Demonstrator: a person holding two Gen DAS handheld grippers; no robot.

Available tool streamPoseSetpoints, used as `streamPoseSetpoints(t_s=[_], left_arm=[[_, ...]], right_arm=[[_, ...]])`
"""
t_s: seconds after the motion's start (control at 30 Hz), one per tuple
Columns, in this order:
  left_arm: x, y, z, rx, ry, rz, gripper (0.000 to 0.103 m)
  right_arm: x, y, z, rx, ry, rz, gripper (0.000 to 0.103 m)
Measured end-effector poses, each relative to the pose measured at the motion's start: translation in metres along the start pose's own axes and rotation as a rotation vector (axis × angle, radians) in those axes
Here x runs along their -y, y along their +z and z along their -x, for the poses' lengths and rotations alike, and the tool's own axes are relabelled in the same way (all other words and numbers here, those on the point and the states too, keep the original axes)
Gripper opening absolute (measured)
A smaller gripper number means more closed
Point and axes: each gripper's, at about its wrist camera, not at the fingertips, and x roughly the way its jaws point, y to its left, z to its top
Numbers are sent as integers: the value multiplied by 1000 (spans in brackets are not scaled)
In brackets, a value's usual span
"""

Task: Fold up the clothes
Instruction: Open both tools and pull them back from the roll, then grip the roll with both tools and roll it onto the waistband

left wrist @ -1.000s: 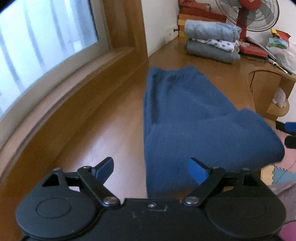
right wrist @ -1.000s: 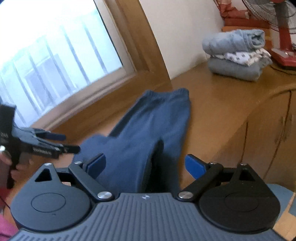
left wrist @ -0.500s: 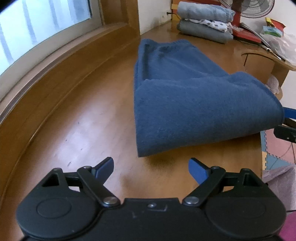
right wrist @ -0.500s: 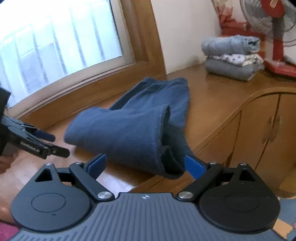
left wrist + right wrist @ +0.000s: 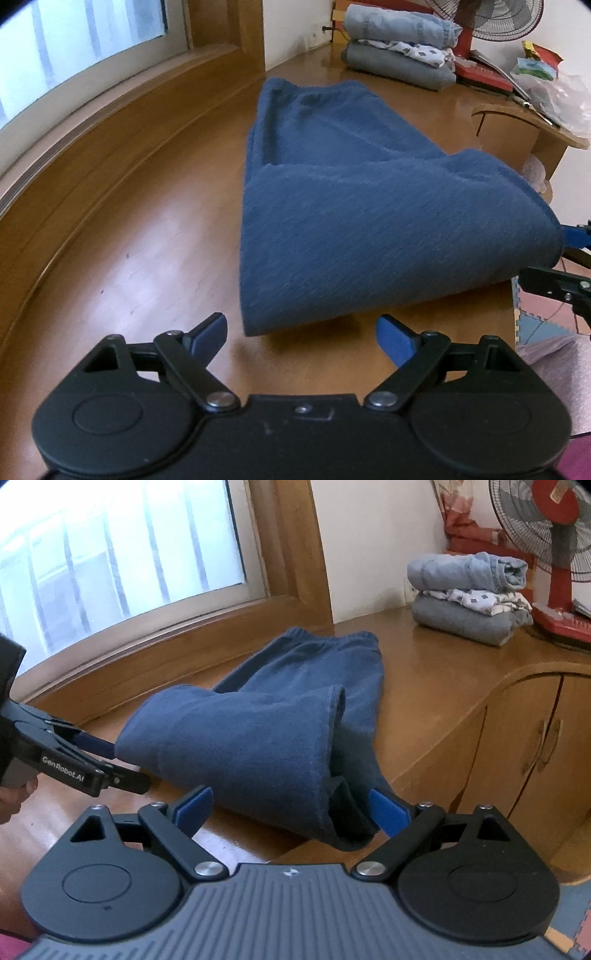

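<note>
A pair of dark blue trousers lies on the wooden cabinet top, folded over once with the waistband at the far end. It also shows in the right wrist view, its near end hanging slightly over the front edge. My left gripper is open and empty just before the fold's near left corner. My right gripper is open and empty at the fold's front right end. The left gripper shows in the right wrist view beside the fold.
A stack of folded clothes sits at the far end of the top, also in the right wrist view. A red fan stands beside it. A window sill runs along the left. Cabinet doors lie below.
Both grippers have drawn back from the trousers, which now lie folded and at rest on the top. Both stay open.
</note>
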Motion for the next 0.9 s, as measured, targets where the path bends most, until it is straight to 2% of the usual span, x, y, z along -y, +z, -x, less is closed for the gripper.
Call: streamPoseSetpoints(t_s=[0.4, 0.57, 0.7, 0.9], left_arm=[[5, 4, -10, 14, -6, -34, 87], [10, 4, -15, 22, -4, -60, 85], [18, 4, -15, 36, 14, -101, 83], [22, 4, -15, 43, 20, -110, 78]], right_arm=[[-5, 1, -18, -11, 33, 42, 89], [-5, 3, -25, -16, 51, 54, 83], [-3, 4, -27, -18, 76, 53, 74], [-1, 5, -29, -21, 98, 44, 69]])
